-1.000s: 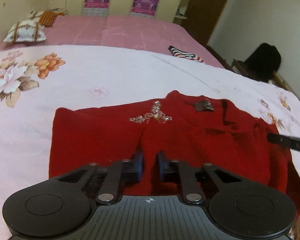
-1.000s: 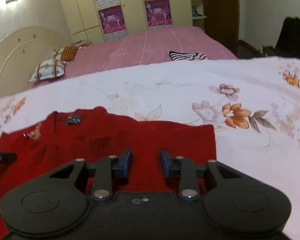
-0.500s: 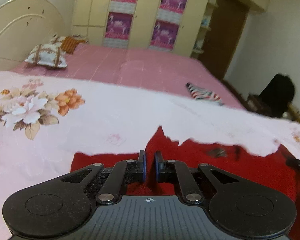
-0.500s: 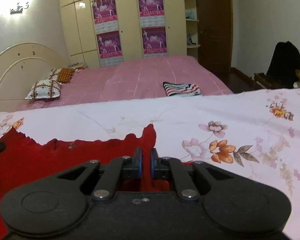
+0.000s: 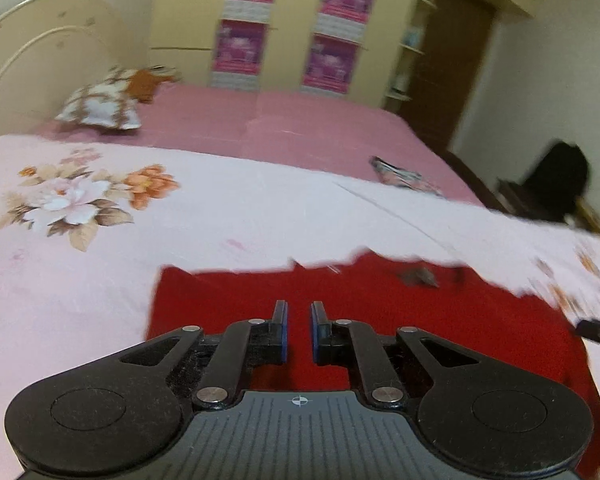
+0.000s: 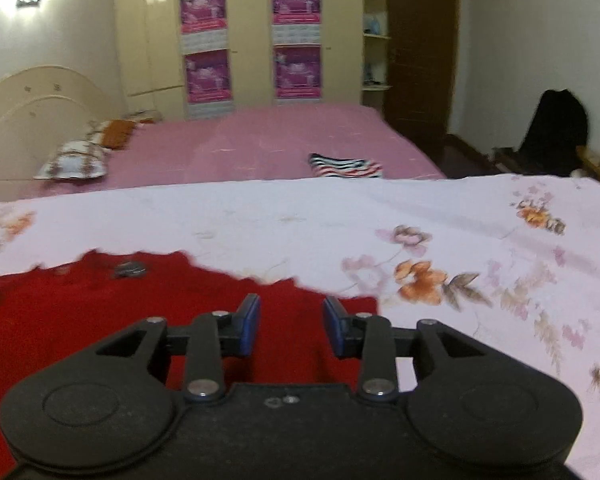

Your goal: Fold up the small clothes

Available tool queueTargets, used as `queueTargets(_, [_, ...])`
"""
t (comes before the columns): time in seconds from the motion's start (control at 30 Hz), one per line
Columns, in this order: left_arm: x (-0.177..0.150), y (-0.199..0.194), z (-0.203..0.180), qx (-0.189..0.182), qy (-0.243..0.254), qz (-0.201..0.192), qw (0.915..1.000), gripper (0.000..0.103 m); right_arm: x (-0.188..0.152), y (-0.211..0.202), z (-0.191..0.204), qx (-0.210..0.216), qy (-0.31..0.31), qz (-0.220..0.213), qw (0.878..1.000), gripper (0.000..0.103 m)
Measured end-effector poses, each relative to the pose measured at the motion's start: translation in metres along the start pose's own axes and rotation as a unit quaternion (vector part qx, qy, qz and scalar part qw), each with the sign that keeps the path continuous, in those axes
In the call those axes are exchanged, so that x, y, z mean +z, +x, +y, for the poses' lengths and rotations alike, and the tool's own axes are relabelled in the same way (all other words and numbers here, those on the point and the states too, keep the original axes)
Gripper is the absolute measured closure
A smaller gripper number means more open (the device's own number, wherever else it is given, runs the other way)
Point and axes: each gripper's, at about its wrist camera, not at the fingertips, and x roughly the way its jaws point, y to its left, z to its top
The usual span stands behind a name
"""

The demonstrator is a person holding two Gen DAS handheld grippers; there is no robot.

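Note:
A small red sweater [image 5: 380, 312] lies flat on the pink floral bedspread [image 5: 240, 224], folded over, with a dark neck label [image 5: 418, 277] near its far edge. My left gripper [image 5: 299, 332] is over the sweater's left part, its jaws a narrow gap apart and holding nothing. In the right wrist view the sweater [image 6: 100, 312] fills the lower left with the label [image 6: 130, 270] showing. My right gripper [image 6: 291, 328] is open and empty over the sweater's right edge. The right gripper's tip shows at the right edge of the left wrist view [image 5: 598, 332].
A folded striped garment [image 6: 346, 166] lies on the pink sheet beyond the bedspread. Pillows [image 5: 100, 110] sit by the cream headboard [image 5: 32, 64] at far left. A wardrobe with posters [image 6: 252, 44] stands behind. A black bag [image 6: 554, 132] is on a chair at right.
Both grippers had shut on the sweater's near edge and carried it away from me. Now both have let go and opened, and the sweater lies folded.

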Motion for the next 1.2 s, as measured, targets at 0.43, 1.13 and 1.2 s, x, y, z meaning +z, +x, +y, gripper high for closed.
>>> queueTargets(0.43, [-0.040,0.013,0.009,0.043,0.000,0.019,0.9989,0.094,-0.065,-0.012,0.007,-0.052,-0.072,0.042,0.995,0.074])
queueTargets(1.13, [-0.012,0.053,0.019,0.053,-0.049,0.020,0.9972,0.094,-0.029,0.048,-0.003,-0.051,-0.022,0.025,0.998,0.065])
queueTargets(1.2, [-0.014,0.052,0.014,0.058,-0.030,0.018,0.9977,0.094,-0.030,0.045,-0.001,-0.059,-0.029,0.025,0.998,0.065])
